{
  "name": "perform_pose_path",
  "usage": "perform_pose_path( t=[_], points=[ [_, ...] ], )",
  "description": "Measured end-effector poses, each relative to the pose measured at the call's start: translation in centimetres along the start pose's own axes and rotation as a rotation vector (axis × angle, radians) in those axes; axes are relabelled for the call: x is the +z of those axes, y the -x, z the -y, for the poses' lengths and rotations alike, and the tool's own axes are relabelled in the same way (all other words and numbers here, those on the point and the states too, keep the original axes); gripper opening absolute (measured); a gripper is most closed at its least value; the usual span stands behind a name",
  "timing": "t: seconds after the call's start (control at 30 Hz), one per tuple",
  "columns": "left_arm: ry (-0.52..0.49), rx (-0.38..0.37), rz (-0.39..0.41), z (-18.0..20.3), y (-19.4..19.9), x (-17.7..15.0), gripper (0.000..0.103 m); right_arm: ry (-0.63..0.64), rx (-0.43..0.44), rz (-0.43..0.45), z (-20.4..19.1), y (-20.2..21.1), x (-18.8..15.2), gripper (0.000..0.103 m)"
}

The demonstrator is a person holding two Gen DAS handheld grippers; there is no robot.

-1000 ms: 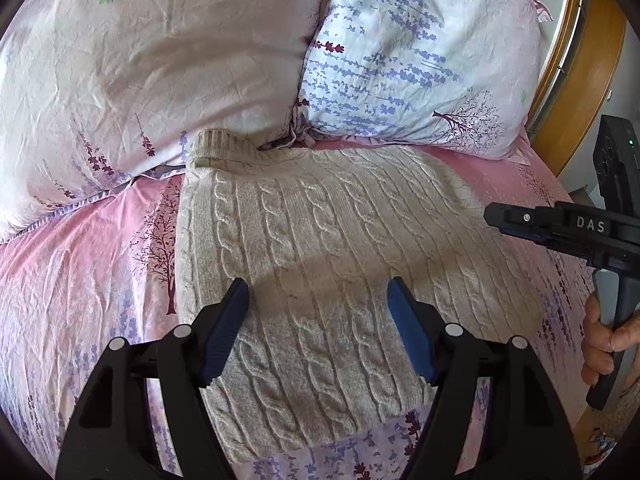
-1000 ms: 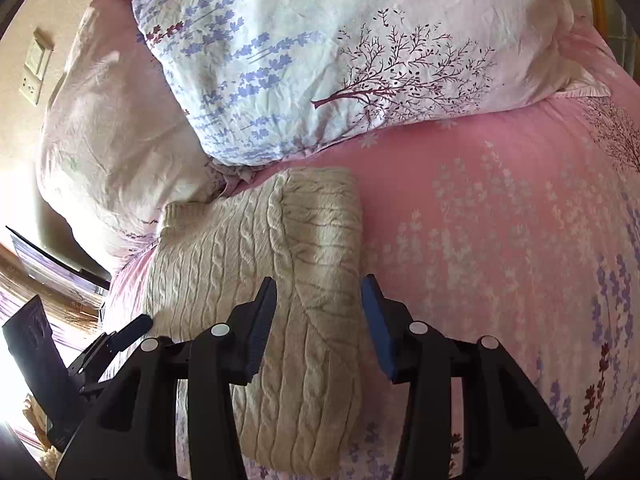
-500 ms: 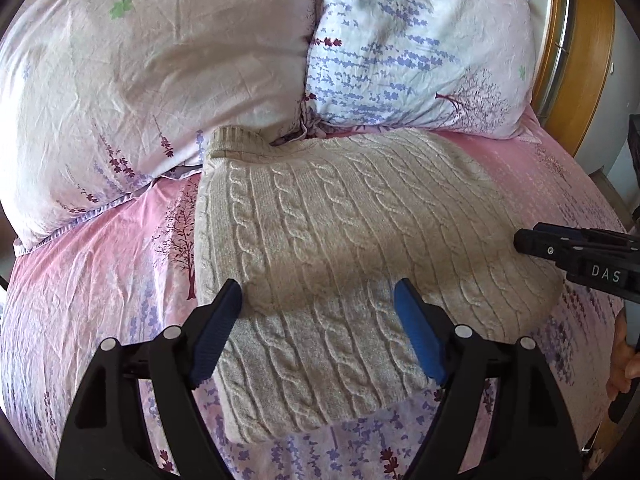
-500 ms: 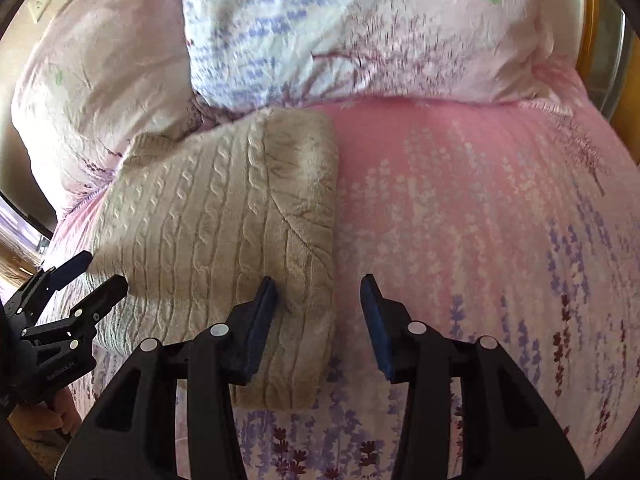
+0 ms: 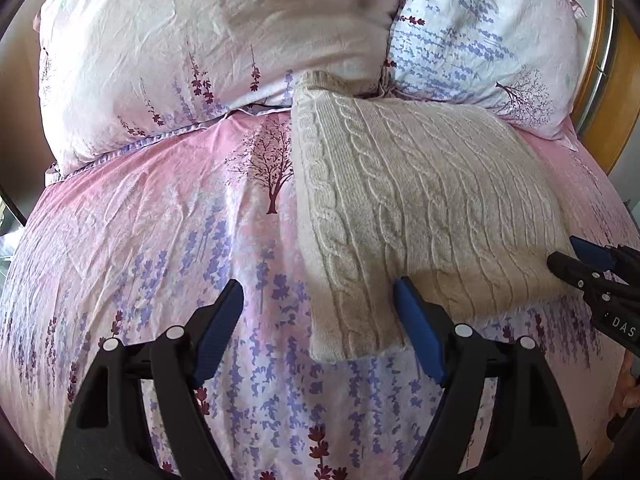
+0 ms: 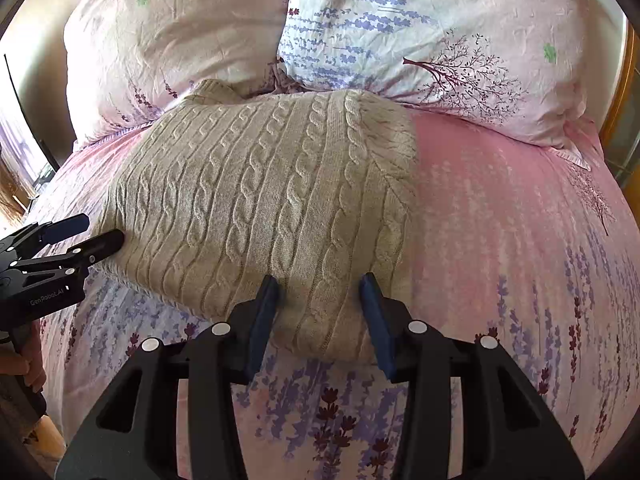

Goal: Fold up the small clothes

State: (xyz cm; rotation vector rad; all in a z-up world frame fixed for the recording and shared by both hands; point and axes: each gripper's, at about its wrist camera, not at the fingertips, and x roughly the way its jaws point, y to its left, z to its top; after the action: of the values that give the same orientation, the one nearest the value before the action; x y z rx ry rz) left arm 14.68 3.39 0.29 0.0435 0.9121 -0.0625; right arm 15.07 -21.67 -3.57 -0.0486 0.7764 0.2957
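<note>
A: Start at the left gripper (image 5: 318, 316). How do its blue-padded fingers stand?

B: Spread wide, and they have just been opening further. The right-hand pad sits at the near left corner of the folded cream cable-knit sweater (image 5: 420, 208); the left-hand pad hangs over bare sheet. So the sweater's left edge falls between the jaws, but nothing presses on it.

A: And the right gripper (image 6: 320, 308)?

B: Jaws partly apart, straddling the sweater's near right corner (image 6: 324, 312). The knit bulges up between the two pads. Whether the pads actually squeeze the wool I cannot tell; they stand close at either side of it.

A: Can each tool be seen from the other camera?

B: Yes. From the left wrist view the right gripper's tips (image 5: 580, 262) reach the sweater's right edge. From the right wrist view the left gripper (image 6: 86, 234) has its lower finger touching the sweater's left edge.

A: Where does the sweater lie overall?

B: Flat on the pink bedsheet printed with purple flowers and dark trees (image 5: 160, 240), its collar end tucked against two crumpled floral pillows: a pale pink one (image 5: 216, 40) on the left, a whiter one (image 5: 480, 40) on the right. A wooden bed frame (image 5: 624, 92) shows at the far right.
</note>
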Motion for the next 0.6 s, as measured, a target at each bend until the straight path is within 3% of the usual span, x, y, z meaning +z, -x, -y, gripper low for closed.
perform_pose_path(
  t=[0.17,0.3,0.4,0.53,0.6],
  points=[
    [0.064,-0.037,-0.013,-1.0,0.3,-0.1,0.078,-0.021,-0.002,-0.016,0.0,0.5,0.1,0.048],
    [0.079,-0.052,0.02,-1.4,2.2,-0.7,0.078,-0.096,0.009,0.035,0.7,2.5,-0.6,0.076],
    [0.107,-0.042,0.0,-1.8,2.6,-1.6,0.084,-0.107,-0.01,0.027,0.6,2.8,-1.7,0.086],
    [0.114,-0.026,-0.041,-1.8,2.0,-2.8,0.085,-0.12,-0.049,-0.01,0.3,2.1,-3.3,0.088],
    [0.114,-0.025,-0.057,-1.6,1.7,-3.3,0.086,-0.118,-0.096,-0.024,0.0,1.9,-4.0,0.098]
  ],
)
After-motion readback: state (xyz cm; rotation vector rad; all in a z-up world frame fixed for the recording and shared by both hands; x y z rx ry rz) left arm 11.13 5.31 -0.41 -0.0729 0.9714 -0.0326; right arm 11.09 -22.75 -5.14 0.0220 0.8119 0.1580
